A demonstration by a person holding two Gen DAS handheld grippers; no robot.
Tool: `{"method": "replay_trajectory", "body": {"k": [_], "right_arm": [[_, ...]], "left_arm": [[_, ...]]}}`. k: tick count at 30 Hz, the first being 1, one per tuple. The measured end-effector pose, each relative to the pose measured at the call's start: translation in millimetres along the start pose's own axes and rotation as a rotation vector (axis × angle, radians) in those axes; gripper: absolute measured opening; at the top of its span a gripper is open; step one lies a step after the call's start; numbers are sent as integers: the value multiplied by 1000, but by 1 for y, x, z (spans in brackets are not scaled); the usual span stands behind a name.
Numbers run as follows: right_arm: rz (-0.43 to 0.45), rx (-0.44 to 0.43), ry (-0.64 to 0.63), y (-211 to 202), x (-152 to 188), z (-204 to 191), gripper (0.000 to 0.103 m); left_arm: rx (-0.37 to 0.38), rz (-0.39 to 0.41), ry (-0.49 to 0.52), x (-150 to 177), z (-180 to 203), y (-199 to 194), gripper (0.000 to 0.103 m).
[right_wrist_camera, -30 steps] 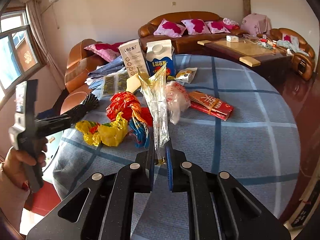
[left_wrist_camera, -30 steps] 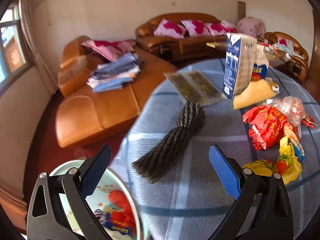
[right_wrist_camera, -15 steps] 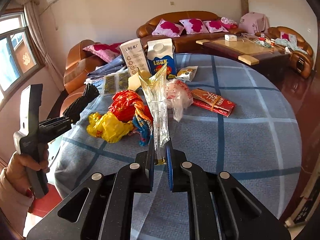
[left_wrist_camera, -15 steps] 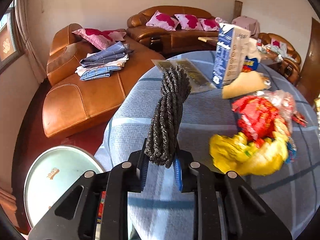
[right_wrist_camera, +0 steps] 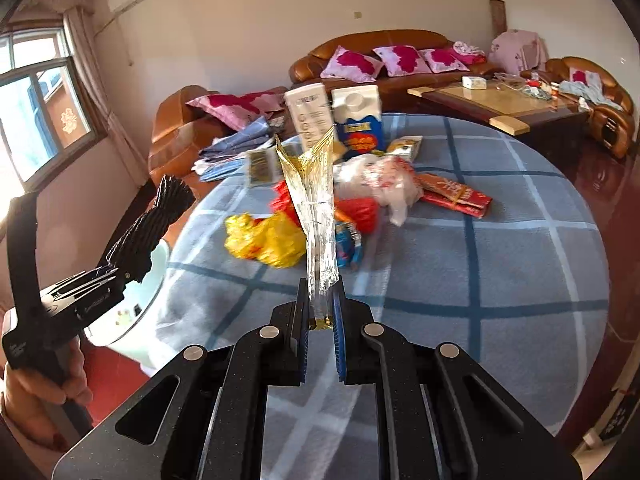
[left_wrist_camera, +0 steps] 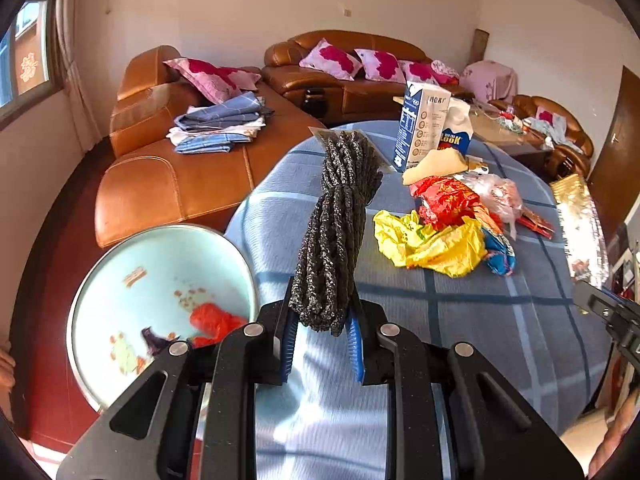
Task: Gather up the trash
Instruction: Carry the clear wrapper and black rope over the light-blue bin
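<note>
My left gripper is shut on a dark braided rope bundle, held upright above the table's left edge; it also shows in the right wrist view. My right gripper is shut on a clear and gold foil wrapper, held upright over the table; the wrapper also shows in the left wrist view. A light blue trash basin with scraps inside sits below the table edge at the left. Yellow wrappers and red wrappers lie on the table.
A round table with a blue plaid cloth holds two cartons, a clear plastic bag and a red packet. Brown leather sofas stand behind, and a coffee table at the right.
My left gripper closed on the rope bundle and lifted it off the table, drawing back towards the basin. My right gripper kept holding the foil wrapper and moved left a little.
</note>
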State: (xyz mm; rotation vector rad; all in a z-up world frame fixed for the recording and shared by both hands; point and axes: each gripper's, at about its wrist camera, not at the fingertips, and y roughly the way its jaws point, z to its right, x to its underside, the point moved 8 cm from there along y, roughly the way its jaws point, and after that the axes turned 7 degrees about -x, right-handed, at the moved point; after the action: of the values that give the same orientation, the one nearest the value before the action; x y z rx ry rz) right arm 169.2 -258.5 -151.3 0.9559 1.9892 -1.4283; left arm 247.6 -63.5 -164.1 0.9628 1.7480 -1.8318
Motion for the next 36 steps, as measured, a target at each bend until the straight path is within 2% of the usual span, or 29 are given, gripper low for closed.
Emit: {"method": "replay_trajectory", "body": {"k": [8,22,36], "right_arm": [[8,-48,-39,-9,9,-38,11],[25,-75,-112,-24,18,-90,11],[-5,-113,-197,-12,30,-138,11]], "left_arm": [[-37,1,-49,22,-23,-29,21],[-95,49,-76,42,-60,-70,21],[-135,46,-126,55,-93,-83,22]]}}
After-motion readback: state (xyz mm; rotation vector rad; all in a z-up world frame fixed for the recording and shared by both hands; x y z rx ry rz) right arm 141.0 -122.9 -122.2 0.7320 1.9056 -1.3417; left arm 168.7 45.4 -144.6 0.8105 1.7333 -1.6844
